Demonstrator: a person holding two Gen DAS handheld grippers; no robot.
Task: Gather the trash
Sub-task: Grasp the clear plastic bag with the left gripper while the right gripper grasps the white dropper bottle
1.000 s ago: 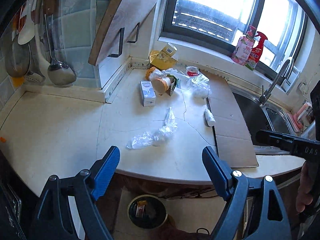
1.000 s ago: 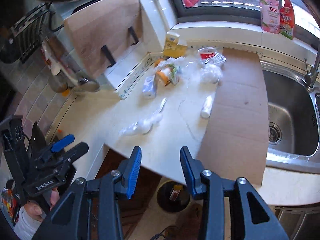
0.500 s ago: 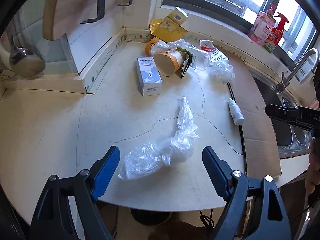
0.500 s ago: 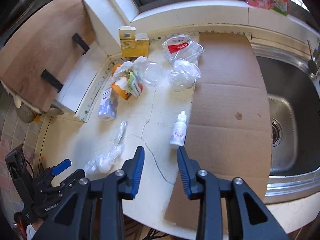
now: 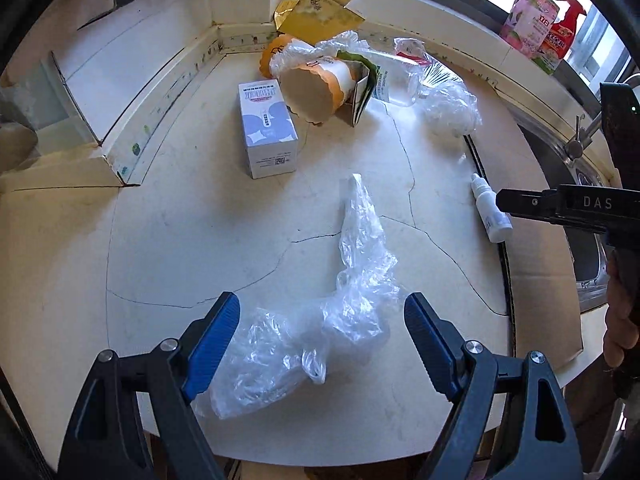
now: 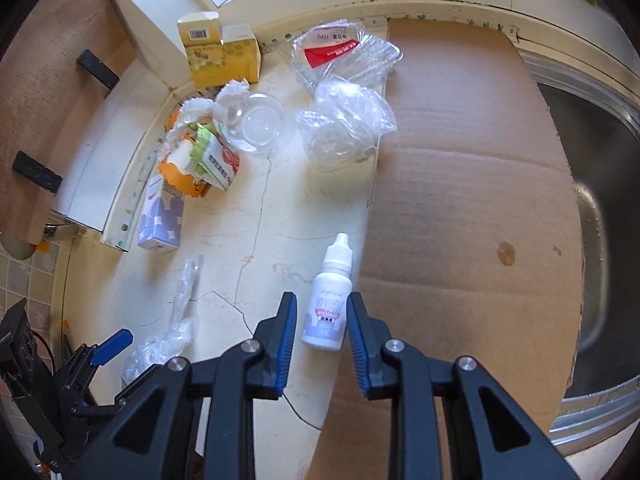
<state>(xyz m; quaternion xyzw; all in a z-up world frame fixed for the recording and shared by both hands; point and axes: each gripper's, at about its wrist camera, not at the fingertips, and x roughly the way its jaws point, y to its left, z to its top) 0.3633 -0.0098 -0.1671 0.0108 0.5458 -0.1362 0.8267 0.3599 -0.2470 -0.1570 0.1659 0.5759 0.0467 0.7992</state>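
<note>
A crumpled clear plastic bag point(image 5: 360, 264) lies on the cream counter point(image 5: 180, 240) near its front edge. My left gripper point(image 5: 320, 304) hangs just over the bag's lower end, open wide, one blue pad on each side and neither touching it. A small white dropper bottle point(image 6: 328, 312) lies along the edge of a cardboard sheet point(image 6: 460, 200). My right gripper point(image 6: 321, 300) points down at it, and its jaws are closing with the bottle's body between them. A narrow gap still shows beside the pads. The same bottle point(image 5: 490, 212) appears at the right of the left wrist view.
Toward the back corner lie a purple-white carton point(image 5: 268, 132), a tipped orange paper cup point(image 5: 312, 92), a yellow box point(image 5: 320, 12), a clear plastic tray point(image 6: 344, 52) and more crumpled film point(image 6: 344, 128). A steel sink point(image 6: 600, 200) is right of the cardboard. The counter's front edge is close below both grippers.
Both grippers came down and forward over the counter. The left one now straddles the plastic bag. The right one's jaws narrowed and now have the dropper bottle between them.
</note>
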